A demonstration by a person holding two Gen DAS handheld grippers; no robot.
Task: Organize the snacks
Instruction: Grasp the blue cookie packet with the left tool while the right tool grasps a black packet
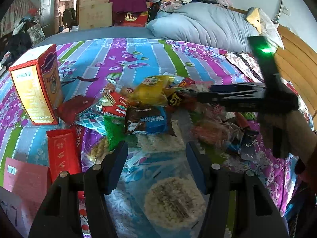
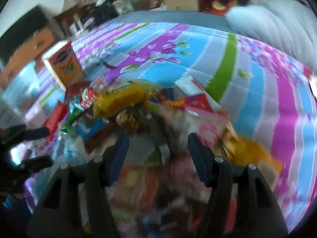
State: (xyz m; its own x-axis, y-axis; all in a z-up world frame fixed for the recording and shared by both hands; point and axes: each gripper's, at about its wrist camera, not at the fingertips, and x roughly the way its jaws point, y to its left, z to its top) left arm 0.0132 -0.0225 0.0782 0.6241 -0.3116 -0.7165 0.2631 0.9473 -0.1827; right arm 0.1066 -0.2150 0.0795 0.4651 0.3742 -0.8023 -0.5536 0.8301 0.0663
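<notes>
Snack pile [image 1: 158, 107] sits mid-bed on the striped floral bedspread [image 1: 138, 59], just ahead of the left gripper [image 1: 156, 158], whose jaws are spread wide with nothing between them, hovering over a clear bag with a round rice cracker [image 1: 174, 202]. Blue-brown cookie pack [image 1: 146, 122] lies just beyond the fingertips, yellow packet [image 1: 154, 91] behind it. Red-and-yellow box [image 1: 37, 85] stands upright at the pile's left edge, red packs [image 1: 61, 154] flat beside it. Right gripper [image 1: 206, 93] comes in from the right, level, pointing left over the pile, hand [image 1: 293, 134] on its handle; in its own view the right gripper [image 2: 158, 148] is spread apart, empty, above the snacks. Right wrist view is heavily motion-blurred, packets below the jaws unreadable. Grey-blue duvet [image 1: 202, 23] heaped at the bed's far side.
</notes>
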